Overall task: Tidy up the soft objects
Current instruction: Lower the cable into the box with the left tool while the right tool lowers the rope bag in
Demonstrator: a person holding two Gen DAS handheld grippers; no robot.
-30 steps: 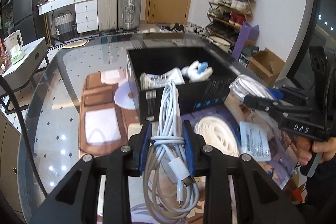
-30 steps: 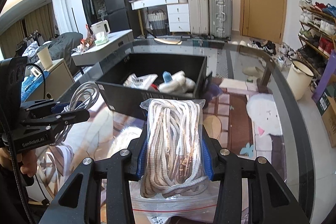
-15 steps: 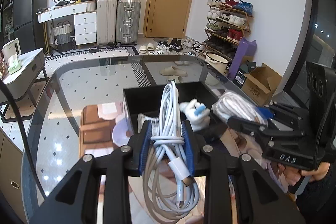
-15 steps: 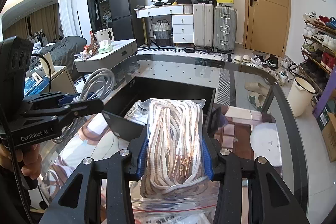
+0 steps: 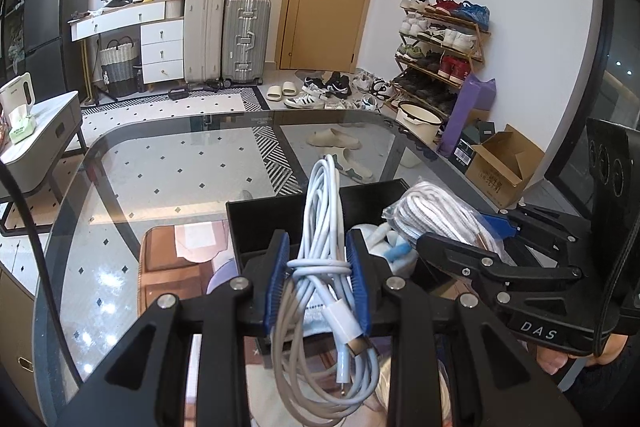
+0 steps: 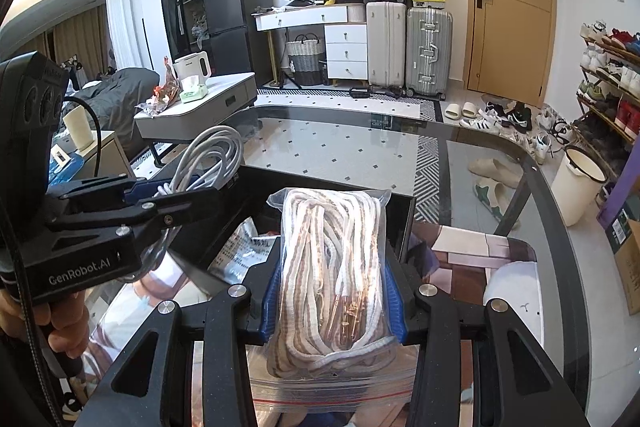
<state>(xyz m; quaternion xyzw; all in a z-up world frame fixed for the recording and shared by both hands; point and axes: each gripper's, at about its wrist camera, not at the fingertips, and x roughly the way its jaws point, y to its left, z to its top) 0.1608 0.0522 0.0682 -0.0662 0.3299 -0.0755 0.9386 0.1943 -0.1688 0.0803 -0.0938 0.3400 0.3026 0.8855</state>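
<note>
- Left gripper [image 5: 320, 277] clenched on the white cable bundle [image 5: 326, 227], right gripper [image 6: 330, 291] on the bagged rope [image 6: 334, 259].
- Both have travelled forward over the black box [image 5: 256, 223]; dropping them in looks next.

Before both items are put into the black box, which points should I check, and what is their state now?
1. Left gripper fingers shut on white cable bundle: ok.
2. Right gripper fingers shut on bagged rope: ok.
3. Black box open on top: ok.
4. Free space in box: cannot tell; a packet already lies inside.
5. Cable ends dangle below the left fingers: not ok, may snag.
</note>
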